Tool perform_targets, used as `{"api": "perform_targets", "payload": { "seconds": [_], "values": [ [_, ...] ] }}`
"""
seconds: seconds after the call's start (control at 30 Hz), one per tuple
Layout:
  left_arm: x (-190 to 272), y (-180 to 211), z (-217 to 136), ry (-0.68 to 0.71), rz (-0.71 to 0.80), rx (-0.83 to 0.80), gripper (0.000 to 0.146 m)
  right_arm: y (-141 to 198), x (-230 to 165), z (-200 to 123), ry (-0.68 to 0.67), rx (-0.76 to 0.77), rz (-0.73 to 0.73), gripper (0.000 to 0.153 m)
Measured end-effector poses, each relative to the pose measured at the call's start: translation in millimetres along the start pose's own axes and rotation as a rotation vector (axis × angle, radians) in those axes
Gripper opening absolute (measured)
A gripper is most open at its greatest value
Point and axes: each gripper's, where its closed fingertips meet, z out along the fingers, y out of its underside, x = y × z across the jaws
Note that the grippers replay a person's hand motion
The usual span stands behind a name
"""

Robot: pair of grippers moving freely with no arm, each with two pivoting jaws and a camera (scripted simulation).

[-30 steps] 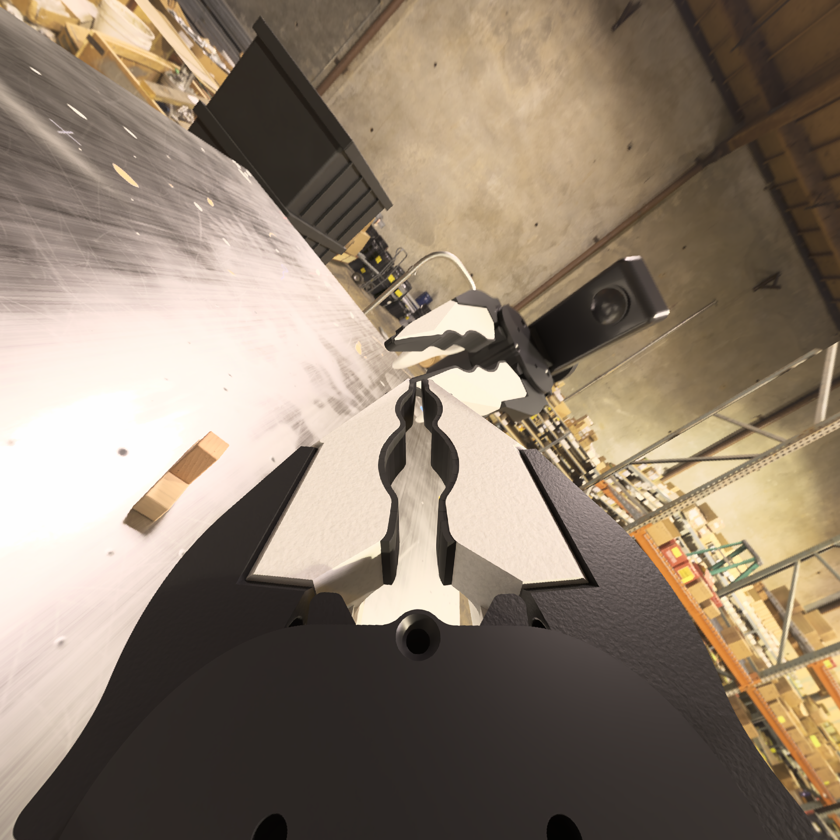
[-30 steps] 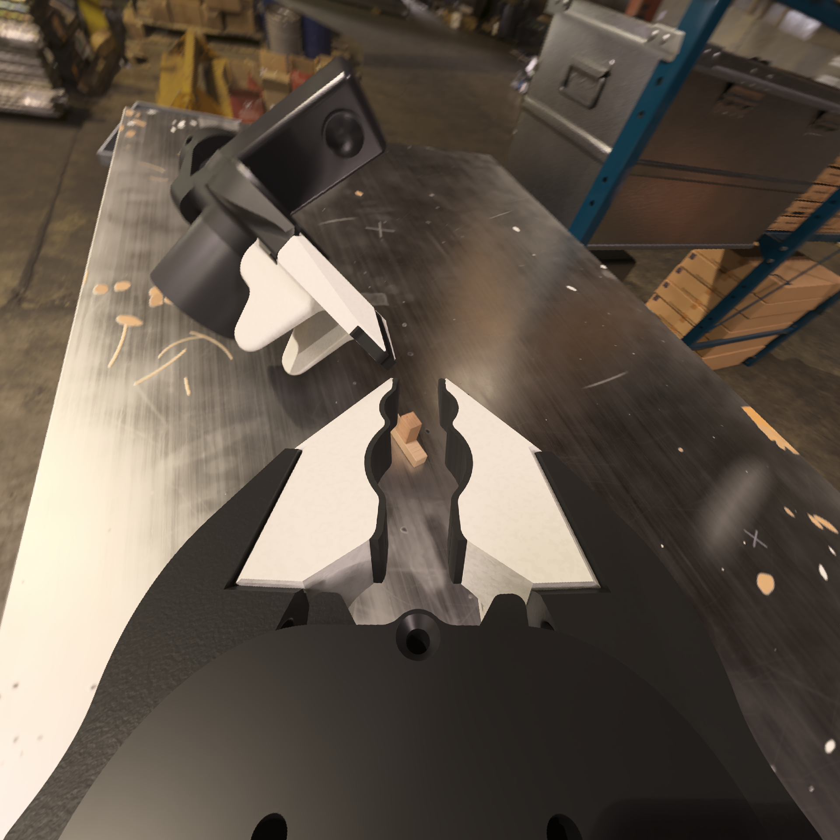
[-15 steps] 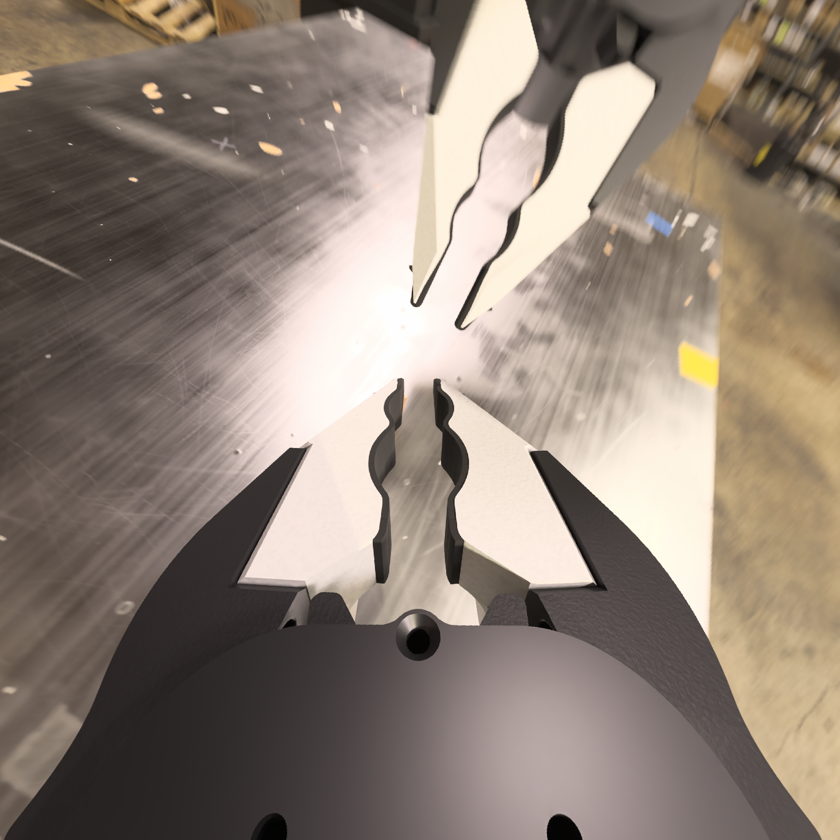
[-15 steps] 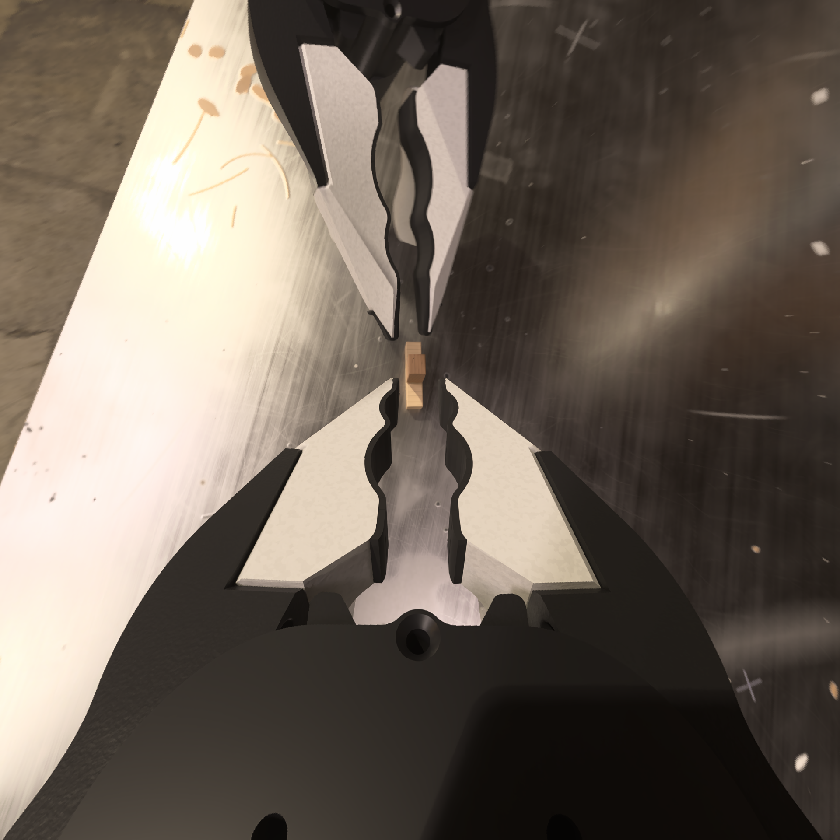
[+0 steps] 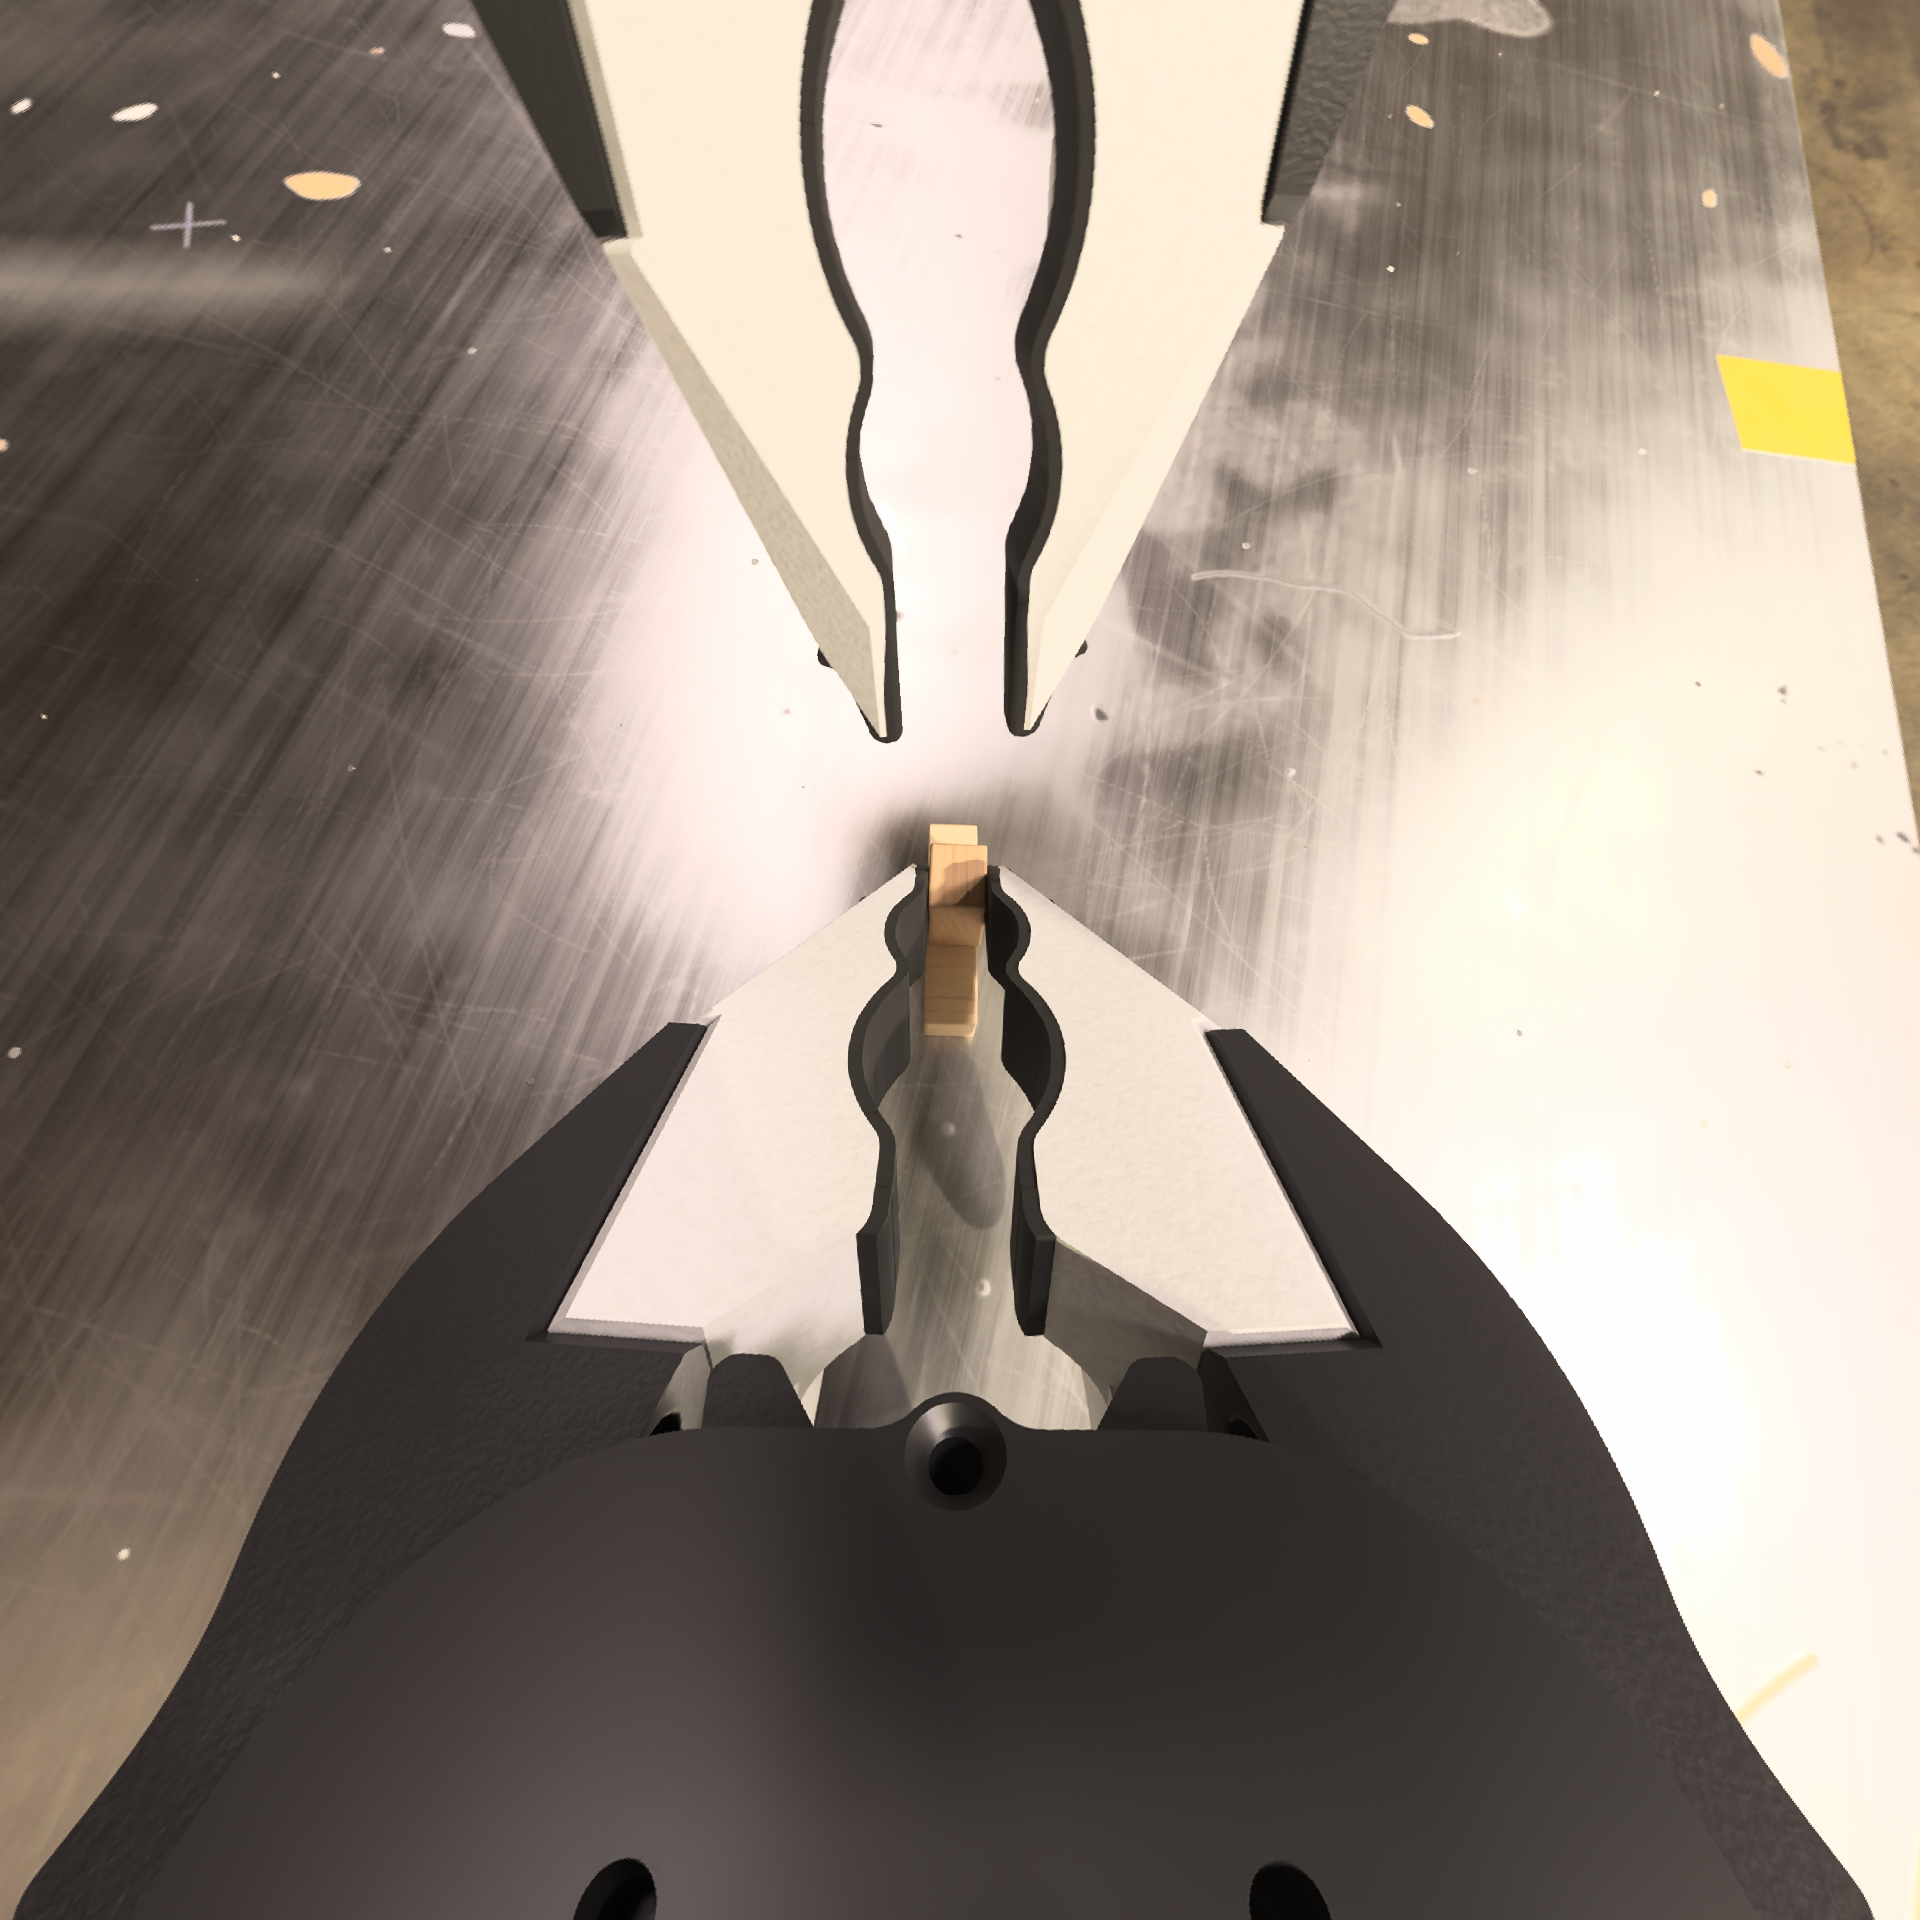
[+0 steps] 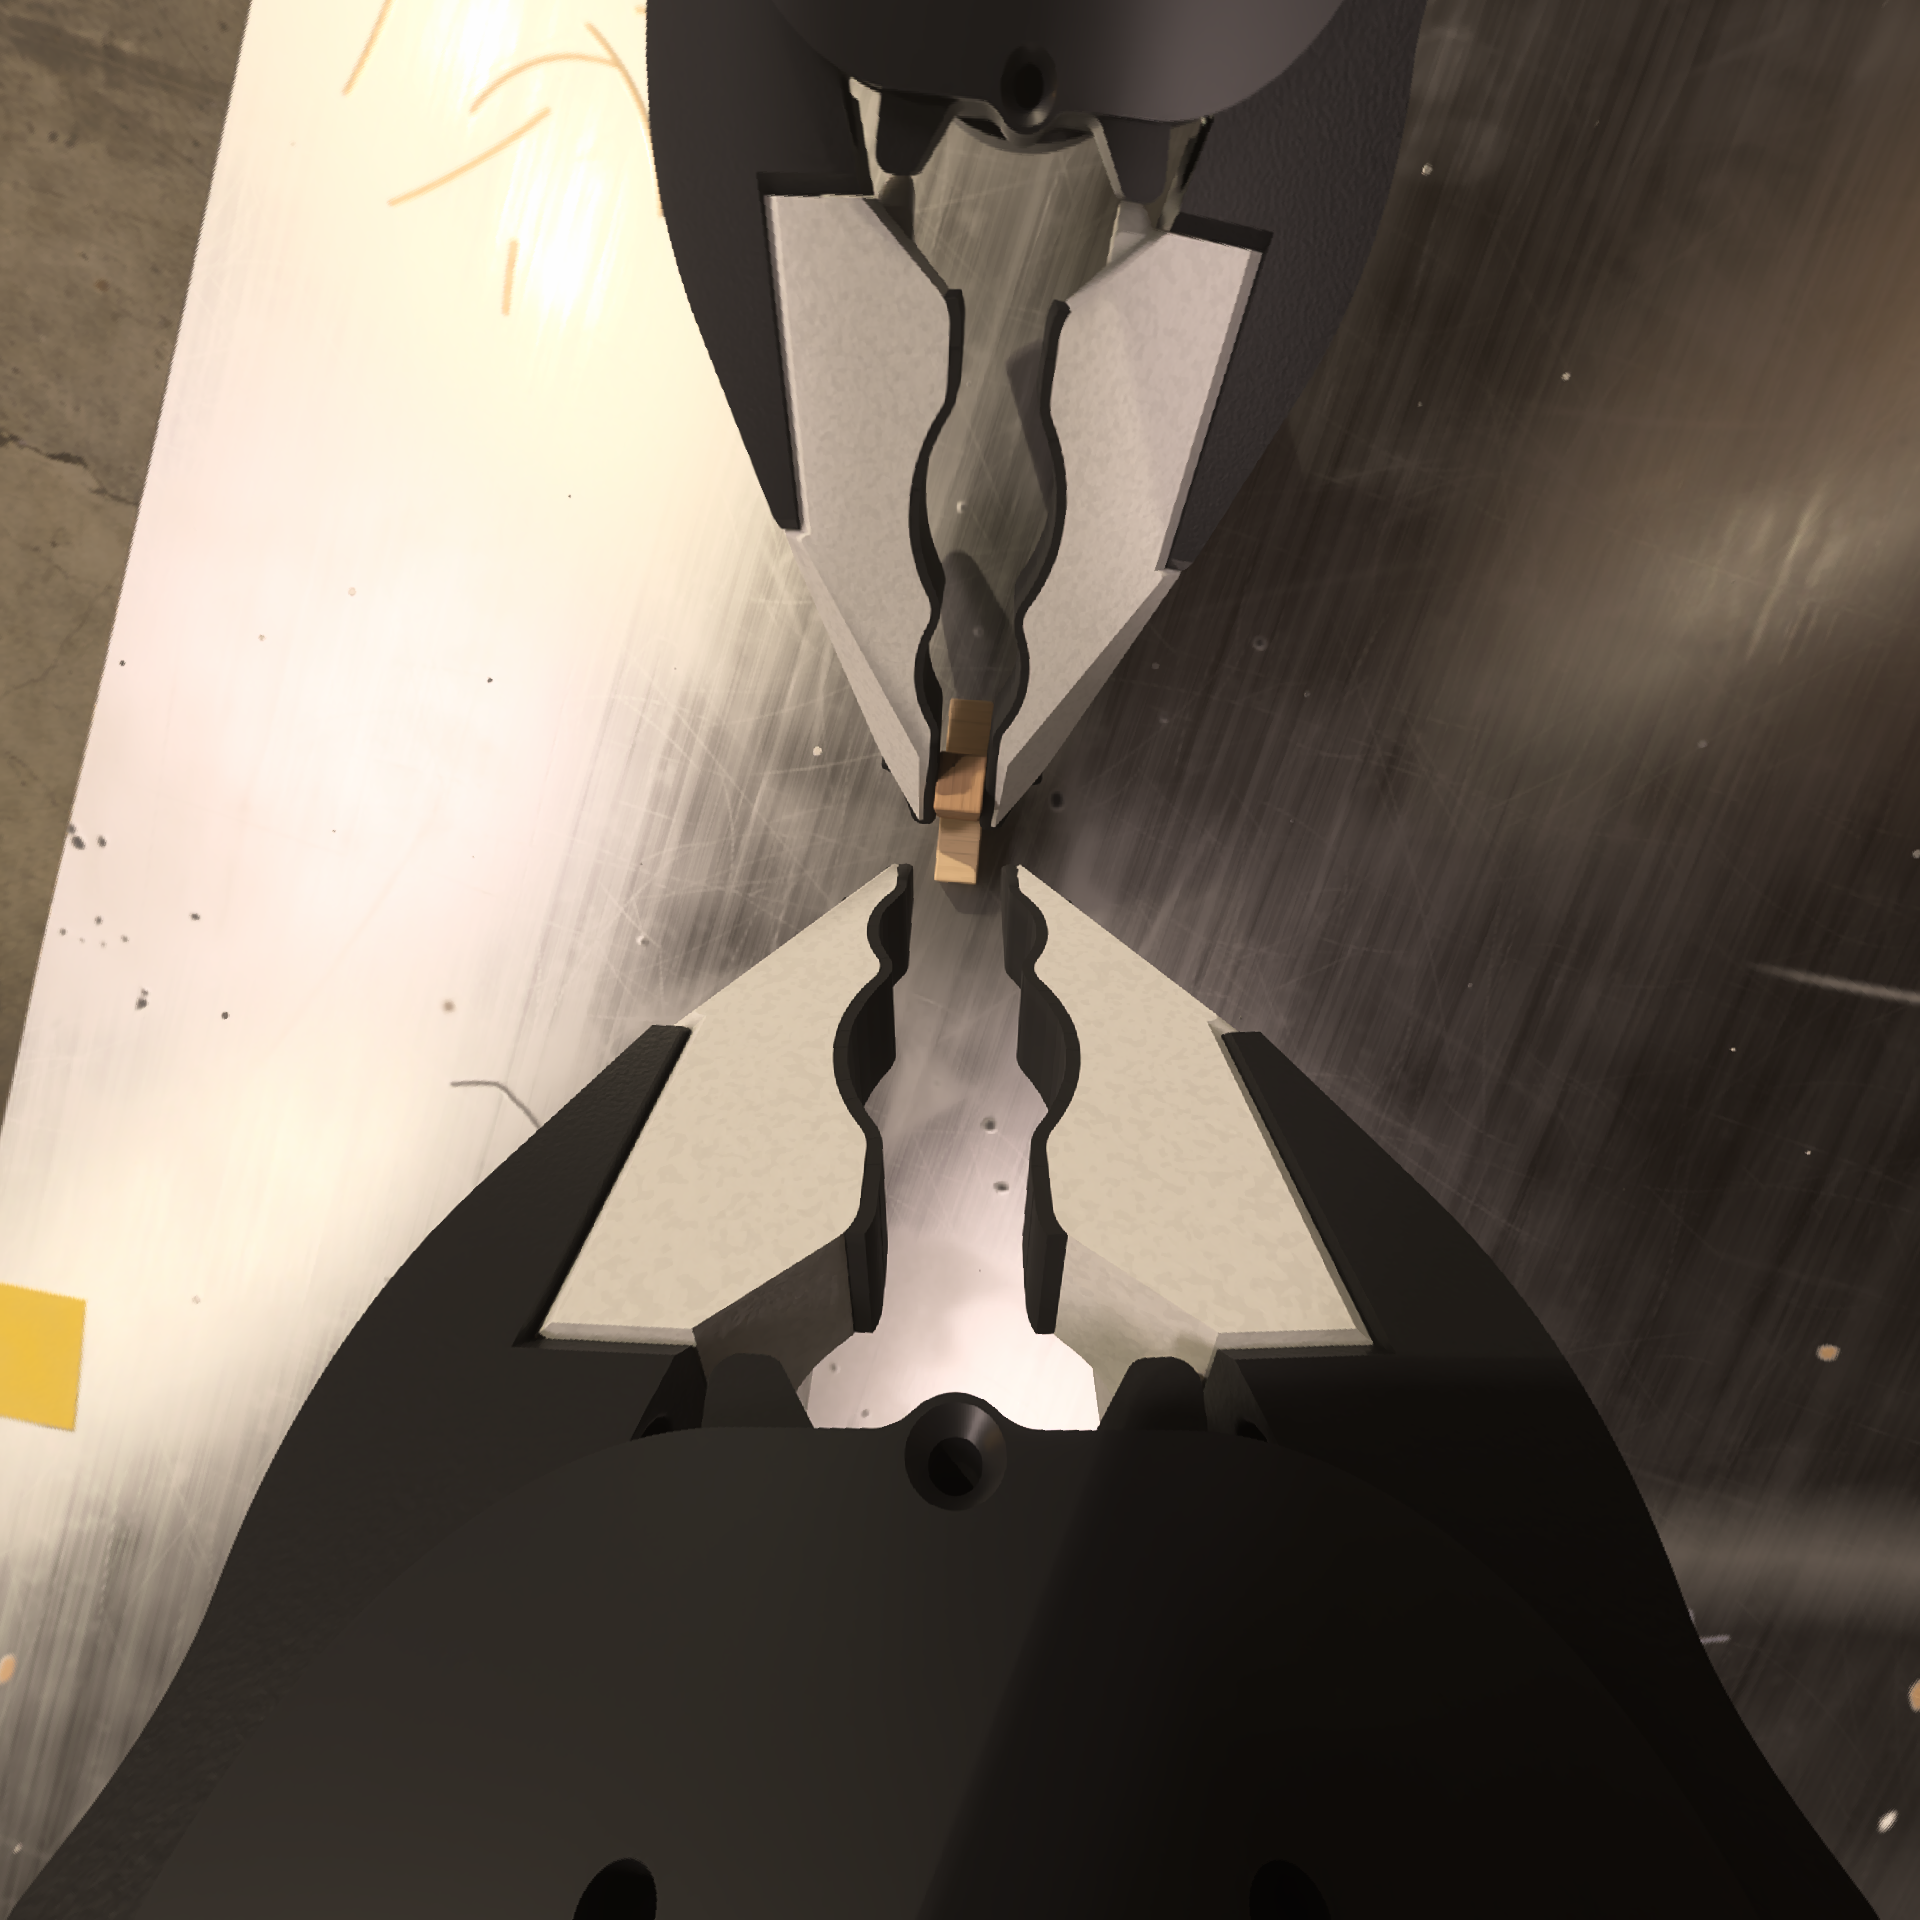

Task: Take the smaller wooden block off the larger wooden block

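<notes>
The smaller wooden block [image 5: 956, 873] sits on top of the larger wooden block [image 5: 951, 987], which lies flat on the metal table [image 5: 416, 727]. My left gripper [image 5: 954, 883] is narrowly open, with a fingertip on either side of the stacked blocks and a thin gap showing on each side. My right gripper [image 5: 953, 730] faces it from the far side, open and empty, with its tips just short of the larger block's other end. In the right wrist view, the smaller block [image 6: 961, 795] sits between the left gripper's [image 6: 958, 816] tips. The larger block [image 6: 956, 857] reaches toward my right gripper [image 6: 956, 871].
The table is scratched metal with paint specks. A yellow patch [image 5: 1787, 416] lies near the table's long edge, with bare floor [image 5: 1881, 104] beyond it. The patch [image 6: 36, 1351] and the floor [image 6: 62, 312] also show in the right wrist view.
My left gripper has moved forward and down, so its tips now straddle the blocks. My right gripper has closed in from the opposite side. Neither jaw gap has visibly changed in the last half second.
</notes>
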Motion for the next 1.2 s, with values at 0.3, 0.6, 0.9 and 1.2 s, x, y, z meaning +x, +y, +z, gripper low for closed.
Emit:
{"api": "perform_targets", "payload": {
  "seconds": [0.3,0.6,0.9,1.2],
  "values": [
    [1.2,-0.9,1.8,-0.044,0.095,0.004,0.010,2.5,-1.7,2.7,-0.071,-0.105,-0.026,0.017],
    [0.8,-2.3,-0.1,-0.037,0.102,0.023,0.010,8.0,-0.2,4.4,-0.081,-0.161,-0.088,0.009],
    [5.6,0.0,0.9,0.007,0.096,-0.004,0.010,-5.4,-2.9,-6.7,-0.063,-0.021,-0.082,0.013],
    [7.0,1.2,0.2,0.040,0.114,-0.036,0.010,-6.5,-7.9,-2.7,-0.024,-0.024,-0.148,0.000]
  ]
}}
